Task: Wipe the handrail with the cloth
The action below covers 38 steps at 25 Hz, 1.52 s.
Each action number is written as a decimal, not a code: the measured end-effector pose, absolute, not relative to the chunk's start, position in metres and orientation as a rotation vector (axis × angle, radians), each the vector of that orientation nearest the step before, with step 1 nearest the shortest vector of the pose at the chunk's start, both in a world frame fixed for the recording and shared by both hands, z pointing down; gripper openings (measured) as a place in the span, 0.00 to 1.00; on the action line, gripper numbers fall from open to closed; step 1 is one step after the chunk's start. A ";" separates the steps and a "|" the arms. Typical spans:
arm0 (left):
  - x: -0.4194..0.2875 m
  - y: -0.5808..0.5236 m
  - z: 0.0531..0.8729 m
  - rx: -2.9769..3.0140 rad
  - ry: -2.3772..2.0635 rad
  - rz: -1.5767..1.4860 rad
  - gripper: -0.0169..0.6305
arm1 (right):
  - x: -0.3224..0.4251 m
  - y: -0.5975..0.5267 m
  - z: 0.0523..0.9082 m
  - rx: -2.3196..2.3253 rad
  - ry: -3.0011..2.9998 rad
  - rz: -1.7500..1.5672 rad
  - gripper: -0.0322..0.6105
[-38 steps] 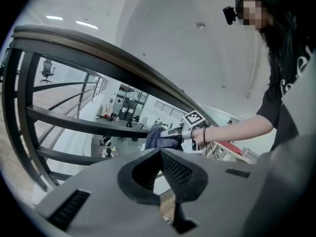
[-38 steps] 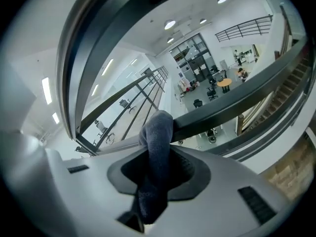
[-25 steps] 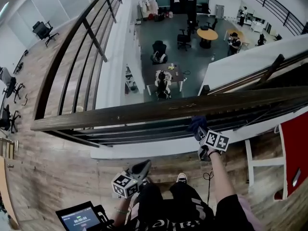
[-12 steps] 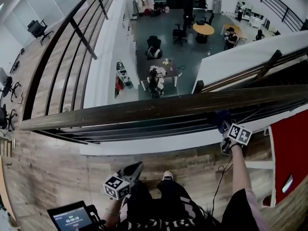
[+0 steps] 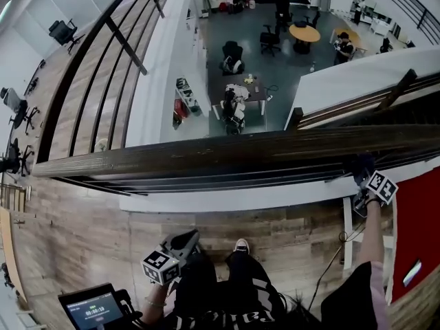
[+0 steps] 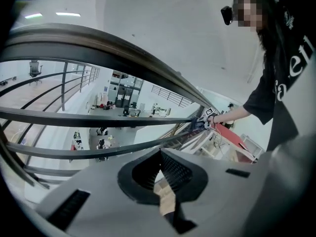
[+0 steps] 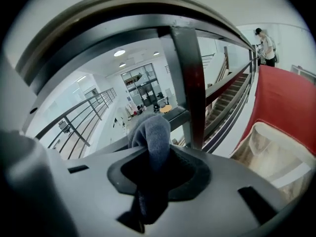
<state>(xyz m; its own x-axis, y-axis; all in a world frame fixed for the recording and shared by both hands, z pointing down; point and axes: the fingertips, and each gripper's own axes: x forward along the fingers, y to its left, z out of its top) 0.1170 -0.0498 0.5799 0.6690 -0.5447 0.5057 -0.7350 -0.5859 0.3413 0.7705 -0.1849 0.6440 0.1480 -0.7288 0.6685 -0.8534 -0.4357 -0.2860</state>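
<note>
- Two grippers are in view from the head camera. The right gripper (image 5: 362, 167) is up against the handrail (image 5: 206, 153) at the right edge of the frame. The left gripper (image 5: 188, 239) hangs low at bottom centre, well apart from the rail.
- The handrail is a dark wooden bar crossing the middle of the head view from left to right, with thin metal bars beneath it and an open lower floor beyond.
- In the right gripper view the jaws are clamped on a dark blue-grey cloth (image 7: 150, 132). A fold of it bulges out past the jaw tips and the rest trails down between them.
- That view shows the rail arching overhead (image 7: 98, 19) and a dark upright post (image 7: 190, 83) just behind the cloth.
- From the head view the cloth (image 5: 359, 162) sits touching the near edge of the rail, just above the marker cube.
- The left gripper view shows its jaws (image 6: 160, 174) brought together at the tips, with nothing held between them.
- A red panel (image 5: 418, 218) stands at the right, beside the outstretched arm.
- A small lit screen (image 5: 91, 310) sits in the lower left corner, and the person's shoe (image 5: 241, 245) rests on the wooden floor (image 5: 82, 232).
</note>
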 end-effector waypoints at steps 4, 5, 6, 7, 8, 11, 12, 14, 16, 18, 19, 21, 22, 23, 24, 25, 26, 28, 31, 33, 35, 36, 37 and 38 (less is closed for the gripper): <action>0.105 -0.051 0.588 2.319 -1.025 0.475 0.03 | 0.775 -0.186 0.640 2.208 -1.597 1.104 0.19; 0.102 -0.052 0.589 2.310 -1.036 0.469 0.03 | 0.769 -0.187 0.639 2.199 -1.618 1.093 0.19; 0.101 -0.053 0.587 2.301 -1.043 0.462 0.03 | 0.760 -0.186 0.637 2.198 -1.642 1.089 0.19; 0.101 -0.053 0.584 2.295 -1.046 0.456 0.03 | 0.749 -0.184 0.636 2.204 -1.667 1.092 0.19; 0.101 -0.054 0.583 2.294 -1.050 0.447 0.03 | 0.735 -0.180 0.636 2.207 -1.693 1.098 0.19; 0.090 -0.058 0.588 2.311 -1.084 0.426 0.03 | 0.676 -0.165 0.648 2.144 -1.791 1.127 0.19; 0.087 -0.059 0.590 2.313 -1.093 0.421 0.03 | 0.652 -0.160 0.656 2.098 -1.830 1.142 0.19; 0.083 -0.058 0.591 2.308 -1.101 0.412 0.03 | 0.599 -0.151 0.673 1.990 -1.907 1.180 0.19; 0.077 -0.055 0.595 2.306 -1.116 0.402 0.03 | 0.544 -0.143 0.691 1.880 -1.974 1.221 0.19; 0.068 -0.052 0.597 2.298 -1.132 0.374 0.03 | 0.487 -0.136 0.703 1.771 -2.033 1.246 0.19; 0.060 -0.052 0.595 2.290 -1.139 0.353 0.03 | 0.455 -0.134 0.705 1.715 -2.059 1.241 0.19; 0.029 -0.047 0.592 2.279 -1.143 0.331 0.03 | 0.380 -0.130 0.702 1.594 -2.104 1.212 0.19; 0.010 -0.044 0.591 2.279 -1.142 0.331 0.03 | 0.340 -0.127 0.701 1.532 -2.124 1.201 0.19; -0.008 -0.041 0.590 2.279 -1.142 0.333 0.03 | 0.303 -0.124 0.700 1.476 -2.142 1.195 0.19; -0.024 -0.039 0.589 2.279 -1.144 0.336 0.03 | 0.269 -0.121 0.699 1.429 -2.160 1.192 0.19; -0.039 -0.038 0.589 2.281 -1.146 0.338 0.03 | 0.237 -0.120 0.699 1.389 -2.178 1.192 0.19; -0.055 -0.037 0.589 2.282 -1.147 0.336 0.03 | 0.206 -0.121 0.698 1.354 -2.196 1.192 0.19; -0.089 -0.035 0.594 2.282 -1.144 0.326 0.03 | 0.144 -0.125 0.699 1.288 -2.225 1.187 0.19; -0.138 -0.027 0.600 2.285 -1.128 0.313 0.03 | 0.054 -0.129 0.702 1.188 -2.252 1.165 0.19; -0.167 -0.023 0.600 2.279 -1.127 0.320 0.03 | 0.000 -0.132 0.703 1.131 -2.262 1.151 0.19; -0.196 -0.020 0.598 2.268 -1.131 0.325 0.03 | -0.053 -0.137 0.705 1.075 -2.268 1.137 0.19; -0.211 -0.018 0.599 2.265 -1.130 0.322 0.03 | -0.081 -0.140 0.707 1.043 -2.269 1.127 0.19; -0.226 -0.016 0.601 2.265 -1.131 0.322 0.03 | -0.108 -0.143 0.712 1.010 -2.268 1.113 0.19; -0.241 -0.014 0.606 2.265 -1.137 0.327 0.03 | -0.135 -0.146 0.718 0.978 -2.266 1.097 0.19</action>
